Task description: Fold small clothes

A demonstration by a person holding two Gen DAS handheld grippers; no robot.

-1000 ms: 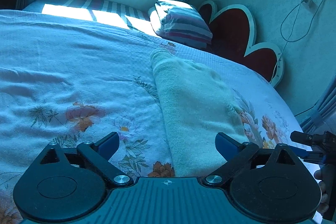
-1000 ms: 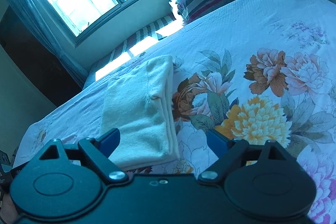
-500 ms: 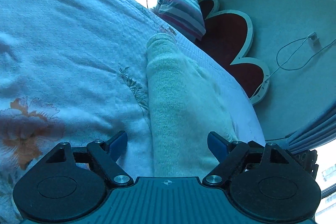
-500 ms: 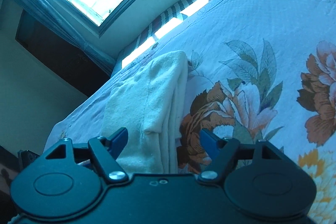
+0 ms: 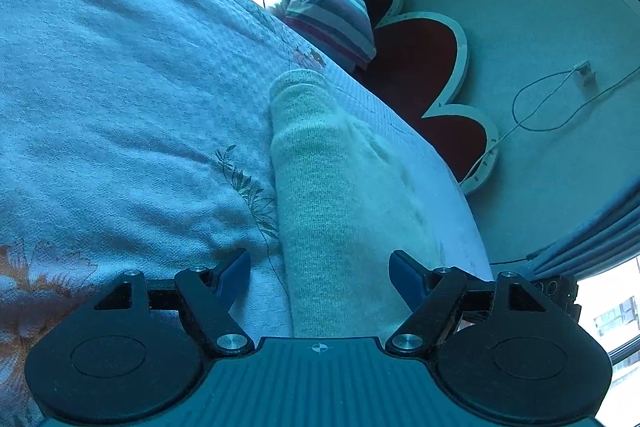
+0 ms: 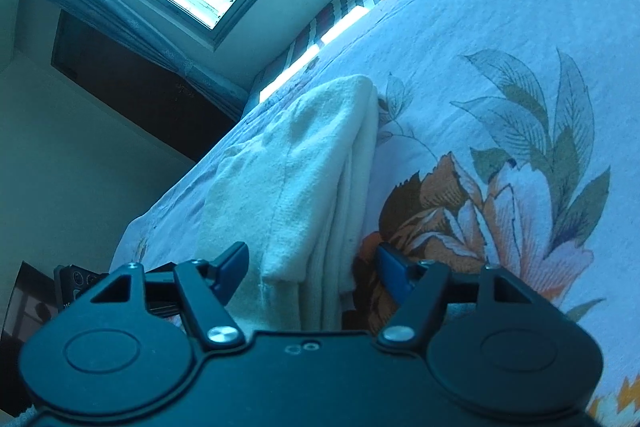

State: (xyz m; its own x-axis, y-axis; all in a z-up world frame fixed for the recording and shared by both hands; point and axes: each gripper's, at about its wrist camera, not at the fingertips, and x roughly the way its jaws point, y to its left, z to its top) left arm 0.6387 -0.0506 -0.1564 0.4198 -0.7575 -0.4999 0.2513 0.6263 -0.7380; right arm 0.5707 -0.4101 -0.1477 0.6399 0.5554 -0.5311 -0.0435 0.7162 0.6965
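Both grippers dropped in close since 1 s ago; folded cream garment on bed runs lengthwise straight away from each. Left gripper & right gripper straddle its near end, fingers fairly wide, closing, not pinching yet.

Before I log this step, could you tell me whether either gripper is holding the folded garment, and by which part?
Nothing is held yet. The left gripper and right gripper are closing around the near end of the folded garment, with the pads still apart from the cloth.
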